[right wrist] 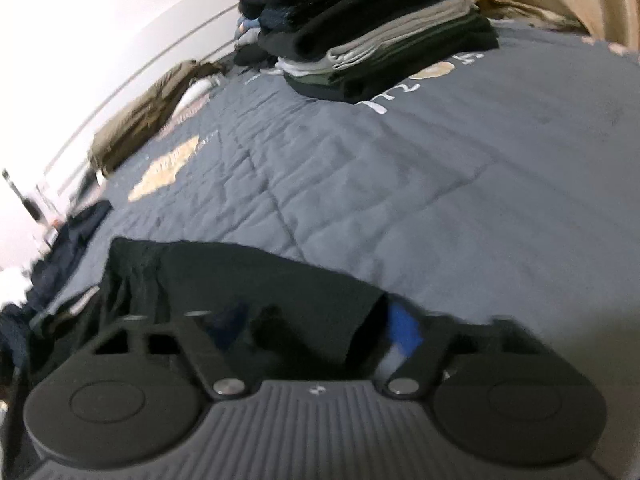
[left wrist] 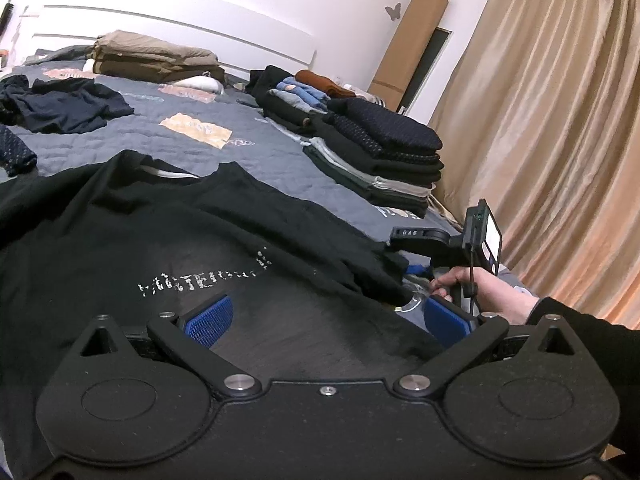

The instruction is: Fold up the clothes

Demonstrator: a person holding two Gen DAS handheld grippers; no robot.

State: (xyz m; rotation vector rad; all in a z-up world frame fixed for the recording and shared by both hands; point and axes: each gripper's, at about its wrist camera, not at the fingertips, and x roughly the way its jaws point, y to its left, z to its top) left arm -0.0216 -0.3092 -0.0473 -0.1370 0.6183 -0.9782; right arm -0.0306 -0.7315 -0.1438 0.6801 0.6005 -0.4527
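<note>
Left wrist view: left gripper point(left wrist: 328, 320) jaws spread wide, blue pads point(left wrist: 212, 320) apart, nothing pinched; it hangs tilted down over the black T-shirt point(left wrist: 140, 240). Shirt lies spread on the grey quilted bedspread point(left wrist: 192, 148), collar toward the headboard, cracked white lettering point(left wrist: 200, 280) across the chest, fabric rumpled in ridges toward its right side. Person's right hand point(left wrist: 480, 292), in a black sleeve point(left wrist: 592, 324), grips the handle of the right gripper point(right wrist: 316, 332) at the shirt's right edge.

Right wrist view, blurred: right gripper angled down, jaws narrowed with black shirt fabric bunched between them; one blue pad point(right wrist: 404, 328) shows at the right of the fabric, the other is hidden by the cloth. Whether the pads actually press the cloth I cannot tell through the blur.

Beyond: stack of folded dark clothes point(left wrist: 384, 160) on the right side of the bed, a second folded stack with jeans point(left wrist: 296, 96) behind it, loose navy garment point(left wrist: 60, 104) at left, tan folded bedding point(left wrist: 152, 56) by the white headboard point(left wrist: 180, 24), gold curtain point(left wrist: 552, 120) at right.
</note>
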